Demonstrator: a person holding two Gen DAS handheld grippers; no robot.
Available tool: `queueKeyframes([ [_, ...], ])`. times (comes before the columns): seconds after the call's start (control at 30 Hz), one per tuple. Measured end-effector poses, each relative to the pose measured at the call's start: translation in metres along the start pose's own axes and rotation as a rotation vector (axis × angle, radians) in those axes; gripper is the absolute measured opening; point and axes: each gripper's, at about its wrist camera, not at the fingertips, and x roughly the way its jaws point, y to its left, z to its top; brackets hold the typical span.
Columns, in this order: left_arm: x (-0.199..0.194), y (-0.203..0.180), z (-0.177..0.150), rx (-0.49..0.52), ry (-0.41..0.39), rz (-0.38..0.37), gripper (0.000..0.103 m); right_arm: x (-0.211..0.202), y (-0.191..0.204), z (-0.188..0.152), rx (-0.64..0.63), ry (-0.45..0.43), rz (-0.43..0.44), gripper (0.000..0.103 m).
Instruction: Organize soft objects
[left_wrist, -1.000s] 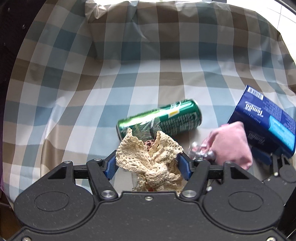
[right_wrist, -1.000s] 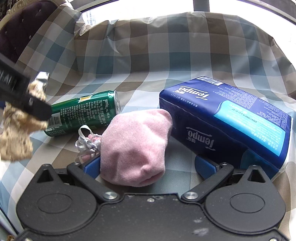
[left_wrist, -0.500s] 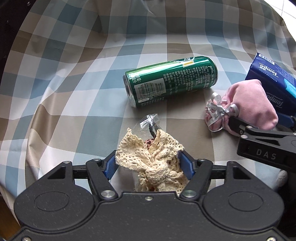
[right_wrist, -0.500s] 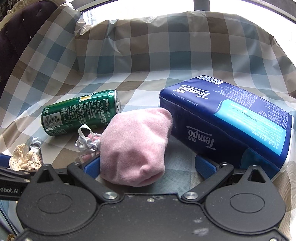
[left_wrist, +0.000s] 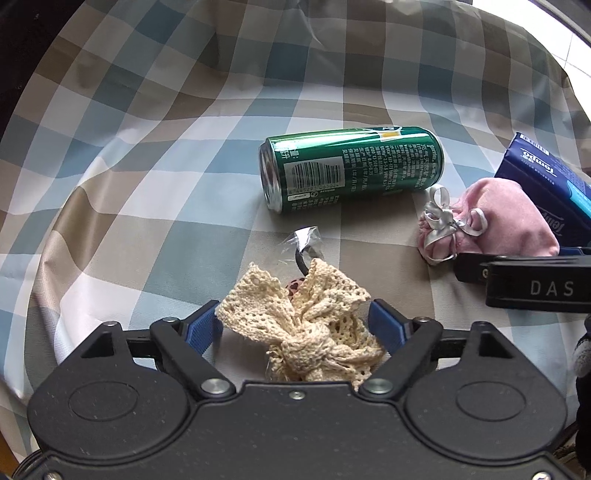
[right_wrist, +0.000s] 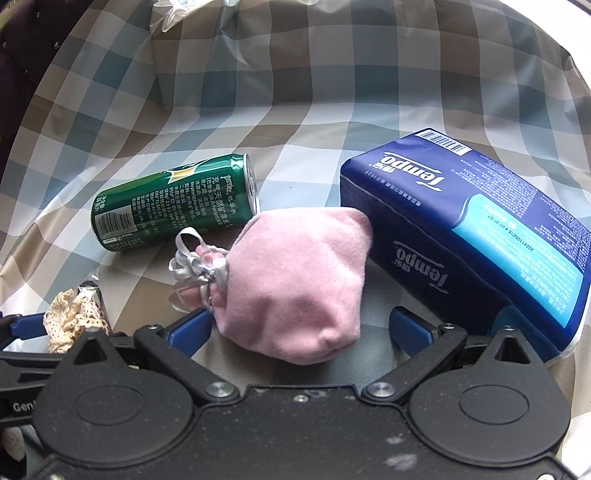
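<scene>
Two grippers low over a checked cloth, each with a soft thing between spread jaws.

The left gripper (left_wrist: 295, 321) has just been opening; the cream lace bow (left_wrist: 301, 325) in its clear wrapper lies between the blue pads, the left pad at the lace edge and the right pad apart from it, so nothing pinches it. The right gripper (right_wrist: 299, 328) stands spread around the pink drawstring pouch (right_wrist: 295, 280), with a clear gap at the right pad; the pouch lies on the checked cloth (left_wrist: 147, 177), its silver ribbon (right_wrist: 195, 266) towards the green can (right_wrist: 173, 203). The can lies on its side, just beyond both soft things. The blue tissue pack (right_wrist: 476, 229) lies just beside the pouch on the right, touching or nearly so.
</scene>
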Motion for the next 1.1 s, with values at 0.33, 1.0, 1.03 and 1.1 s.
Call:
queueKeyframes([
  [0.33, 0.006, -0.004, -0.002, 0.020, 0.018, -0.025, 0.101, 0.007, 0.003, 0.013, 0.148, 0.051, -0.043, 0.103],
  [1.0, -0.012, 0.004, -0.006, -0.019, 0.000, -0.056, 0.061, -0.015, 0.027, 0.004, 0.172, -0.006, -0.130, 0.053],
  [1.03, -0.014, 0.004, -0.008, -0.026, 0.003, -0.067, 0.060, -0.019, 0.026, 0.002, 0.180, -0.008, -0.121, 0.052],
  [1.1, -0.020, 0.004, -0.011, -0.043, 0.007, -0.087, 0.058, -0.027, 0.025, -0.002, 0.187, -0.010, -0.110, 0.051],
])
